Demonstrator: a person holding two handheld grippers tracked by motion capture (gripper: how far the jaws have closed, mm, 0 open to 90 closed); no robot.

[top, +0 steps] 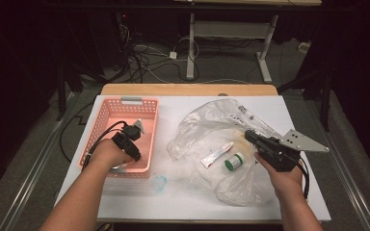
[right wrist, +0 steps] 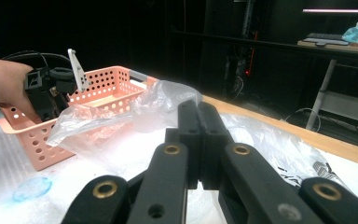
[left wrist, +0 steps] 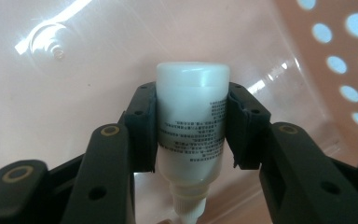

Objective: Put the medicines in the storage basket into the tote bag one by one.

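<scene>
My left gripper (top: 134,155) reaches down into the pink basket (top: 107,114), and in the left gripper view it (left wrist: 192,122) is shut on a small white bottle (left wrist: 192,116) with printed text, nozzle toward the camera, just above the basket floor. My right gripper (top: 248,135) hovers over a crumpled clear plastic bag (top: 212,120) with its jaws pressed together and empty (right wrist: 199,140). On the bag lie a small white tube with a red end (top: 217,155) and a little green-capped jar (top: 233,161).
The pink basket (right wrist: 107,84) stands at the table's left, the plastic bag (right wrist: 121,116) beside it. A pale blue round mark (top: 159,183) lies on the white table cover near the basket's front corner. Cables and desk legs lie on the floor beyond the table.
</scene>
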